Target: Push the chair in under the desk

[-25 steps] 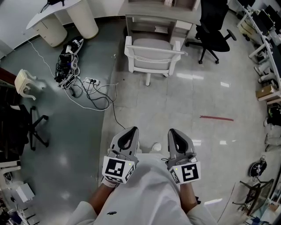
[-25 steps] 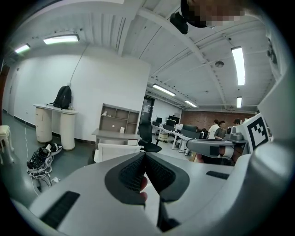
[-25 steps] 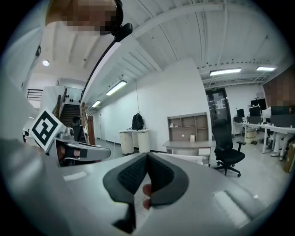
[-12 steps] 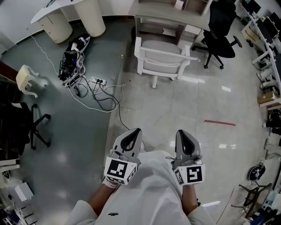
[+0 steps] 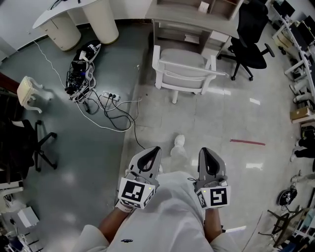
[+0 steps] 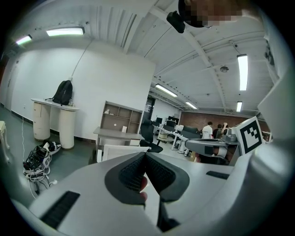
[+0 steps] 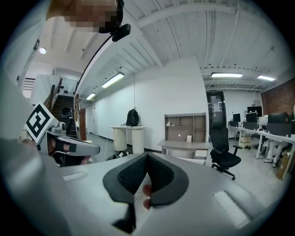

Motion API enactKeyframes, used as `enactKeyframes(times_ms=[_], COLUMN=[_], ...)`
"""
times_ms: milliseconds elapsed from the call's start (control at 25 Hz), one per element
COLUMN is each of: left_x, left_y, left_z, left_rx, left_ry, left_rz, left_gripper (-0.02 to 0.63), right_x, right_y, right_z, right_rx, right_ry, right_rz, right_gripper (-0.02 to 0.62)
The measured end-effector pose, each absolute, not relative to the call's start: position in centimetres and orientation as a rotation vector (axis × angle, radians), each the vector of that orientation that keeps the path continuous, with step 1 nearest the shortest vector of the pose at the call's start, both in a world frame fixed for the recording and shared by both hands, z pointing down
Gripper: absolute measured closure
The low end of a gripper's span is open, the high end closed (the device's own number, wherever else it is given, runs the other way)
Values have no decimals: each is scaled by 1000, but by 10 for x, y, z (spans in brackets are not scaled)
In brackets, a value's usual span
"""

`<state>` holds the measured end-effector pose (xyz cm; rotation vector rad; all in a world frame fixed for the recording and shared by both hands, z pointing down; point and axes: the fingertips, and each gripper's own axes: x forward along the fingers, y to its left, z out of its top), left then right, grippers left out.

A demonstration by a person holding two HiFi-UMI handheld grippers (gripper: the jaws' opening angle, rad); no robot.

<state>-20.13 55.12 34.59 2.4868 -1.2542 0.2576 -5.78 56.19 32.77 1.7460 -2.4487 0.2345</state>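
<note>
A white chair (image 5: pixel 184 69) stands on the floor ahead of me, its seat toward the grey desk (image 5: pixel 189 12) and its back toward me, partly out from under the desk. Both grippers are held low in front of the person's body, well short of the chair. My left gripper (image 5: pixel 150 153) is shut with nothing in it, and my right gripper (image 5: pixel 206 153) is shut and empty too. In the left gripper view the left gripper (image 6: pixel 145 154) has its pads pressed together, with the chair (image 6: pixel 115 150) and desk (image 6: pixel 117 133) beyond. The right gripper (image 7: pixel 146 156) also shows closed pads, with the desk (image 7: pixel 182 144) behind.
A black office chair (image 5: pixel 248 39) stands right of the desk. Tangled cables and a power strip (image 5: pixel 106 106) lie on the floor at left, near two round white pillars (image 5: pixel 101 19). Another dark chair (image 5: pixel 19 142) is at far left. A red strip (image 5: pixel 247 142) marks the floor.
The view has moved forward, so the chair and desk sit lower and closer. A shoe now shows between the grippers. Both grippers stay shut.
</note>
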Motion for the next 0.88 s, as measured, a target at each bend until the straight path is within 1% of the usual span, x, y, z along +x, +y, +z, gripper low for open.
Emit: enactKeyframes(times_ms=[280,520,880], left_x=[-180,-138,-75], left_y=[480,410,322], left_z=[352,340,342], left_rx=[2464,2462,2441], left_ry=[-1309,-1341,-1409], left_rz=[301,335,383], left_gripper=[598,598,598], right_x=[-29,15,85], right_y=[485,409,316], right_z=[336,326,336], right_rx=[1745,1727,1702], right_ry=[-2492,-2533,-2585], right_rz=[257,264,316], right_gripper=[584,584,584])
